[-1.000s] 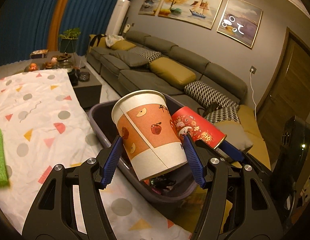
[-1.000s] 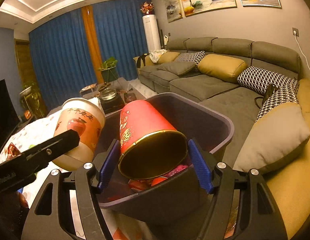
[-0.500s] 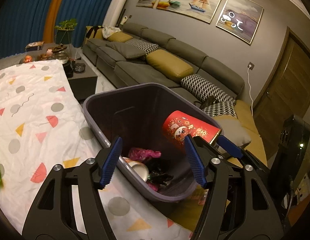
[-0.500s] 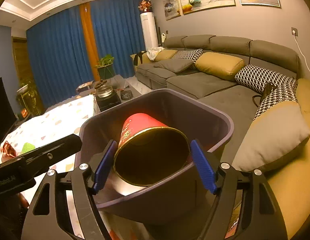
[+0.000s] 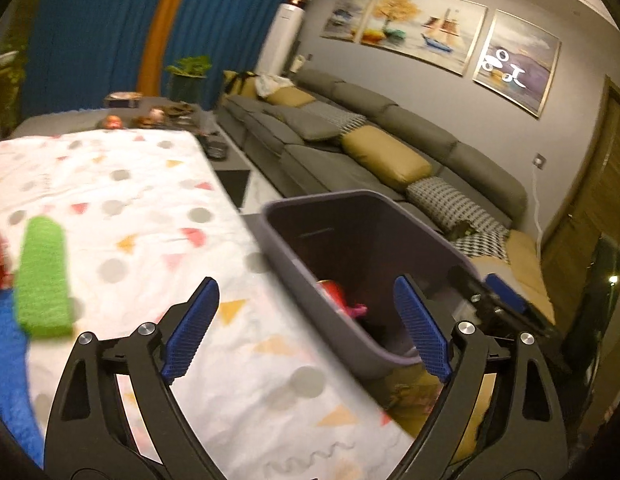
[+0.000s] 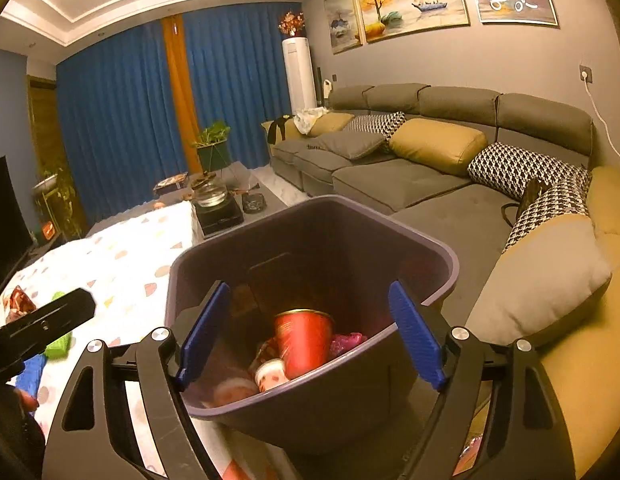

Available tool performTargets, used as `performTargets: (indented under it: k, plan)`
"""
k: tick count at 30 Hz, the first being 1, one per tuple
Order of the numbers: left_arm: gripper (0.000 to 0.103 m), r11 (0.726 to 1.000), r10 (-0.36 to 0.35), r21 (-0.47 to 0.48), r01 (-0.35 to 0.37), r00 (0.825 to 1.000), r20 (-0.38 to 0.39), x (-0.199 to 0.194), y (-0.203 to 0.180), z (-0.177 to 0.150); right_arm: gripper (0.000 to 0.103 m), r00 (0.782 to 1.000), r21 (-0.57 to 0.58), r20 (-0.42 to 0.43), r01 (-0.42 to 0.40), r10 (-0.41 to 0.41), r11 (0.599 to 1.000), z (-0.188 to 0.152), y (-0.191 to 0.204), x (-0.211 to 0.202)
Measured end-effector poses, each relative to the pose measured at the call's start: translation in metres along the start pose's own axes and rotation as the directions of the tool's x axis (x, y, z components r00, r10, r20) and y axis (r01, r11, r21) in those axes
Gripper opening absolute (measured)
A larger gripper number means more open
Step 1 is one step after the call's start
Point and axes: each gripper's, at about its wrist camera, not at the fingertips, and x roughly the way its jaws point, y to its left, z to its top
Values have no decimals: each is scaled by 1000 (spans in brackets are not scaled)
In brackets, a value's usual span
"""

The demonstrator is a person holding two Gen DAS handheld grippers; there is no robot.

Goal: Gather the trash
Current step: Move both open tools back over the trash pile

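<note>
Both grippers, left gripper (image 5: pixel 305 326) and right gripper (image 6: pixel 310 334), were opening with nothing between the jaws; the red paper cup (image 6: pixel 303 340) lay inside the dark plastic bin (image 6: pixel 430 248). The next pickup, probably the green wrapper (image 5: pixel 43 276) on the patterned tablecloth (image 5: pixel 149 200), called for jaws kept wide until they straddled it.

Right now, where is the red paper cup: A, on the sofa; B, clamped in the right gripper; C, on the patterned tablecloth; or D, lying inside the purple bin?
D: the red paper cup lies among other trash inside the purple bin, while the right gripper above it has nothing between its opening jaws.
</note>
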Motion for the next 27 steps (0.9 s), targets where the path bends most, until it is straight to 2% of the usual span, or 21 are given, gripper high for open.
performTargets:
  k: [3,7,11,15,23,27]
  plan:
    - [90,998,63,12,-64,997,34,-20,6,-3,82,1000,-24,28,1,0,1000,-2,8,-12]
    - [91,985,167,24,-169,983,78,-51,22,-10,84,998,-57,63,-14,17,998,-8,21,-32]
    - [91,969,246,11,-248,964,103,-81,45,-20,84,995,-92,82,-42,50,995,-14,37,-46]
    - [91,939,343,-9,-344,934,100,-107,75,-33,84,992,-126,86,-77,88,989,-20,58,-58]
    - [91,903,428,-79,-422,900,79,-159,131,-56,84,980,-185,67,-170,185,968,-37,112,-73]
    - [91,893,447,-91,-440,891,82,-177,143,-63,84,973,-211,47,-212,226,954,-45,142,-78]
